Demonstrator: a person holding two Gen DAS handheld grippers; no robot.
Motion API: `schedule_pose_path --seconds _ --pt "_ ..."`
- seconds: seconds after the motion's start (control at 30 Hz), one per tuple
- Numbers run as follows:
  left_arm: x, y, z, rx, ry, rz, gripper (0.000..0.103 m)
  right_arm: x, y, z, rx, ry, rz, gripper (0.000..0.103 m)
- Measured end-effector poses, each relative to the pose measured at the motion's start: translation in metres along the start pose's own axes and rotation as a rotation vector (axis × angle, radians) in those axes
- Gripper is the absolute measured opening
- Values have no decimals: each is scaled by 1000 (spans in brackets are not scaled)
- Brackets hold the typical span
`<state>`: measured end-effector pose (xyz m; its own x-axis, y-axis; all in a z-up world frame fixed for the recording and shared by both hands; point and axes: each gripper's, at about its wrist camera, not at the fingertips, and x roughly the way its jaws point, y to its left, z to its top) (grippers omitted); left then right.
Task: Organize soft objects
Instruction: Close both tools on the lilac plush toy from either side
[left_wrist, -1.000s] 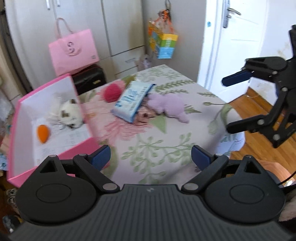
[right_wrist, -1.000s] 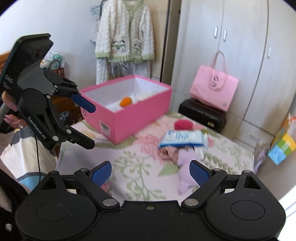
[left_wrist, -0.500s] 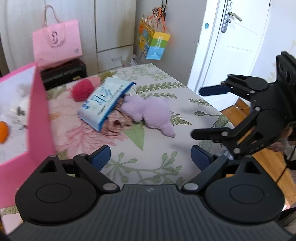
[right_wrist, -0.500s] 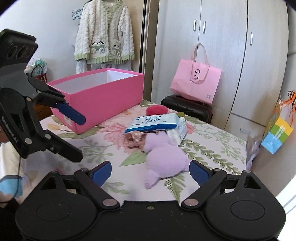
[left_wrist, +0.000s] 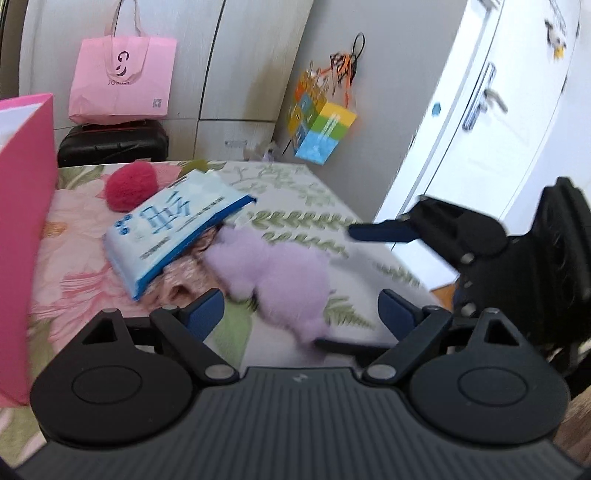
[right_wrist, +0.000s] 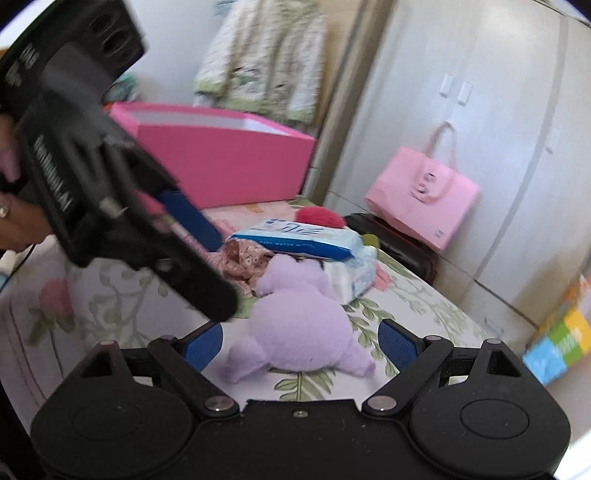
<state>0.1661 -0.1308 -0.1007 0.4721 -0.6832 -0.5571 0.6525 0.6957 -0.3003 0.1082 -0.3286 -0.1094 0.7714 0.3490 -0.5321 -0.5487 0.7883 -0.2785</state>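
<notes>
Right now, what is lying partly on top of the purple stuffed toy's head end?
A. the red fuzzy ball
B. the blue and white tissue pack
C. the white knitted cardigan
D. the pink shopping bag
B: the blue and white tissue pack leans over the head end of the purple stuffed toy, while the red fuzzy ball sits behind the pack on the table.
</notes>
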Motion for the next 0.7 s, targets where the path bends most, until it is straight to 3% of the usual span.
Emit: schedule_pose_path --seconds 0.1,0.27,0.53,0.7 --pt "12 0 -4 -31 -30 28 78 13 -3 0 -47 12 46 94" --pt "23 6 -15 -95 -52 41 61 27 -14 1 -7 -3 99 94" --pt "32 17 -19 -172 -52 79 55 46 -43 -11 174 36 198 93" --pt "33 17 -23 -220 -68 92 50 49 -49 -15 280 81 238 82"
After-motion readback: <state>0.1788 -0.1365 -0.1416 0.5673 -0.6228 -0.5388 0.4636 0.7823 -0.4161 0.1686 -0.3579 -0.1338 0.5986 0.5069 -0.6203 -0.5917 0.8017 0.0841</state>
